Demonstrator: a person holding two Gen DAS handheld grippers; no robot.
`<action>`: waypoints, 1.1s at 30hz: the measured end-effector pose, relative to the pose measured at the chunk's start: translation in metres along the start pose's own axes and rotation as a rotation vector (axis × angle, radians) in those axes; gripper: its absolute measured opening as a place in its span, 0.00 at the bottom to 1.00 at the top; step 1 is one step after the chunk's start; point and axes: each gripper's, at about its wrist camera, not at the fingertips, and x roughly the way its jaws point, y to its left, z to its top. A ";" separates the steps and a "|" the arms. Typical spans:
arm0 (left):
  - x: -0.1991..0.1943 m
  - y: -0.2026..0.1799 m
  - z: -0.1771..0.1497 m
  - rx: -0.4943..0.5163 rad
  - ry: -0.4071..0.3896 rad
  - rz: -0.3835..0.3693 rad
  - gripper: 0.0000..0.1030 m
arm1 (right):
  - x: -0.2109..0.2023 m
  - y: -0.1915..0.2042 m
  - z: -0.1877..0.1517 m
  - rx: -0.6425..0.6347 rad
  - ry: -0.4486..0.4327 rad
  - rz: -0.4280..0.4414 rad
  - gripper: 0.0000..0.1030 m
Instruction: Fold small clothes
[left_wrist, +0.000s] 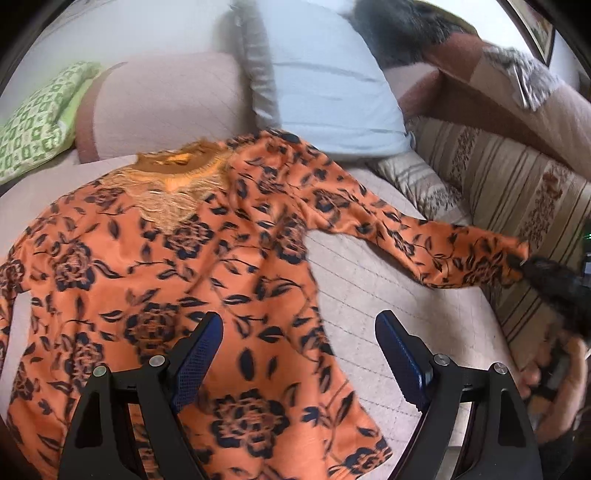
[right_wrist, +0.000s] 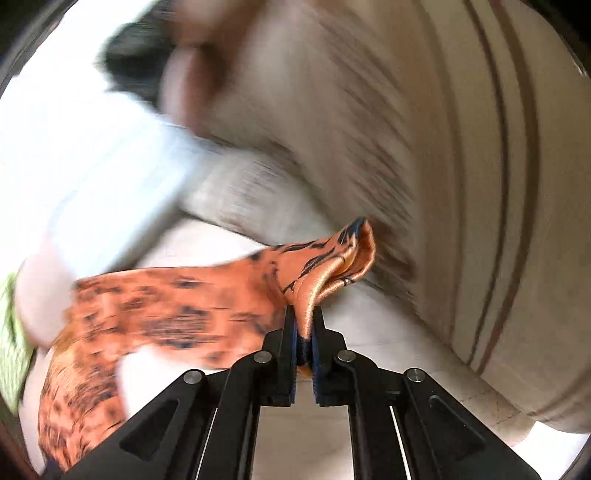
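Barely started: orange floral-print long-sleeved top (left_wrist: 155, 280) lies spread flat on the pale quilted bed (left_wrist: 369, 295), right tool (right_wrist: 304, 332) pinching its sleeve cuff (right_wrist: 332, 266), left tool (left_wrist: 299, 350) spread above, no folds yet.

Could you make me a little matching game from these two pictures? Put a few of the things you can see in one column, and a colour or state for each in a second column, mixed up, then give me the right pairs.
Things:
1. right gripper
2. left gripper
3. blouse
4. pillow

Colour or state:
A. pale blue, standing behind the neckline
B. jaws wide apart, nothing between them
C. orange with dark flowers, spread flat
D. jaws closed on the cuff of a sleeve

Pairs: 1-D, 2-B, 3-C, 4-A
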 end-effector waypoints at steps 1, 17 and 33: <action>-0.007 0.011 0.001 -0.020 -0.005 -0.001 0.82 | -0.015 0.017 0.000 -0.037 -0.025 0.049 0.05; -0.065 0.246 -0.026 -0.346 -0.008 0.038 0.82 | -0.066 0.308 -0.215 -0.702 0.245 0.779 0.12; -0.055 0.139 -0.034 0.116 -0.042 -0.061 0.82 | -0.050 0.184 -0.165 -0.439 0.546 0.773 0.76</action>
